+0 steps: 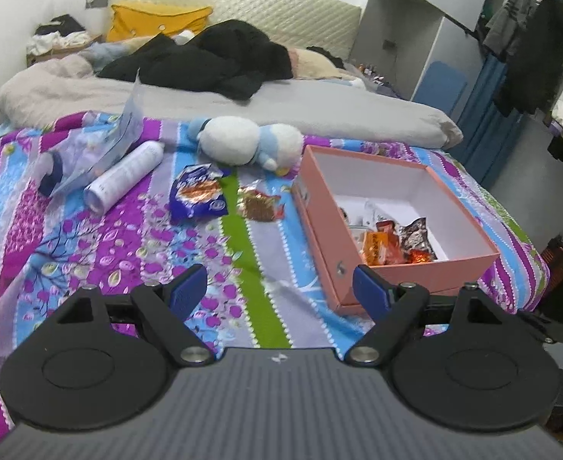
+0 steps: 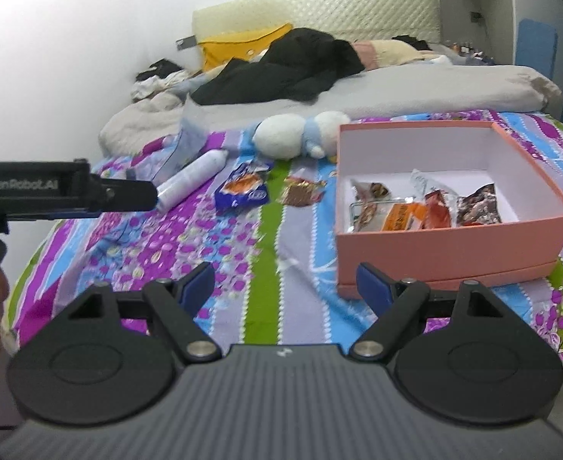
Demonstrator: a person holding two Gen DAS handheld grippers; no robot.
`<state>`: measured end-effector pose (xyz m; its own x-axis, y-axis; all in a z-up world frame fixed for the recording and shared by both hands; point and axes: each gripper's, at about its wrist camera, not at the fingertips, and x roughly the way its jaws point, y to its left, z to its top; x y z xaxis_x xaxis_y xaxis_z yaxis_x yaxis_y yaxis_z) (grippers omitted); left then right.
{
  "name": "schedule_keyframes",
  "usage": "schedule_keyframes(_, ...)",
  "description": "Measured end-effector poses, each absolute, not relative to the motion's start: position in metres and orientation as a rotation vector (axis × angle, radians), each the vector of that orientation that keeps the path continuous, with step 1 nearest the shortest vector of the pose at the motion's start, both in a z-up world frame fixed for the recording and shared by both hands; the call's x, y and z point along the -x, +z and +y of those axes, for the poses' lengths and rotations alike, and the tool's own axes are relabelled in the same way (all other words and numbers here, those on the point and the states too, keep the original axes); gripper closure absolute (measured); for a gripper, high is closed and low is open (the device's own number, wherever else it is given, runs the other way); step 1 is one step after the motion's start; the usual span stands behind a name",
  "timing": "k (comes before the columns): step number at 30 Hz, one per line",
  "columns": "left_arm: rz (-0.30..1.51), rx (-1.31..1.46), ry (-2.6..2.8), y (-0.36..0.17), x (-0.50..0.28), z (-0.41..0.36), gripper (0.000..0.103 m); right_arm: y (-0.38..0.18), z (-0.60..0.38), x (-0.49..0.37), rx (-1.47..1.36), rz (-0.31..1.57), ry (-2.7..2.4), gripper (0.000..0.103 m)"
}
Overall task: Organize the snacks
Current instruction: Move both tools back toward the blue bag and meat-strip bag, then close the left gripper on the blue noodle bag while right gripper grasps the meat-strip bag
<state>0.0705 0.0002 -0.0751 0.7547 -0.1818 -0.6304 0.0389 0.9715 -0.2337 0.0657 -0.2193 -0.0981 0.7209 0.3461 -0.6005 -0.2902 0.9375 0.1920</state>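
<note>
Both grippers hang over the near edge of the bed, jaws spread wide, nothing between them: left gripper (image 1: 279,291), right gripper (image 2: 285,287). Left one also shows side-on at the left edge of the right wrist view.

Pink box (image 1: 321,226) sits open on the floral sheet (image 1: 101,253), just ahead of the right-hand fingers in both views. Inside, bunched toward the near wall: orange packet (image 2: 402,217), red packet (image 2: 436,207), dark packet (image 2: 478,205), a clear-wrapped one (image 2: 369,191).

Two snacks lie loose on the sheet left of the box: blue packet (image 1: 197,195), then brown packet (image 1: 260,205) between it and the box, apart from both.

Behind them: plush toy (image 1: 243,142), white can (image 1: 124,176), plastic bag (image 1: 101,153). Farther back, black clothes (image 1: 204,61) and a yellow pillow (image 1: 155,21).
</note>
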Motion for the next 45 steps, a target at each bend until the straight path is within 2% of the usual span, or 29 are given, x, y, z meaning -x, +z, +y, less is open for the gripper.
schedule_keyframes(10,0.74,0.283,-0.05,-0.103,-0.098,0.035,0.017,-0.099,-0.2,-0.076,-0.054,0.693,0.358,0.021)
schedule_keyframes(20,0.79,0.285,0.011,-0.147,-0.167,0.068,0.017,-0.116,-0.163,-0.112,-0.02,0.704,0.342,0.021)
schedule_keyframes(26,0.817,0.345,-0.005,-0.177,-0.226,0.096,0.016,-0.138,-0.129,-0.16,0.016,0.694,0.354,0.021)
schedule_keyframes(29,0.84,0.381,-0.039,-0.195,-0.261,0.107,0.01,-0.153,-0.116,-0.191,0.025,0.698,0.344,0.021)
schedule_keyframes(45,0.875,0.507,-0.122,-0.275,-0.436,0.138,0.009,-0.236,-0.071,-0.336,0.095,0.745,0.219,0.021)
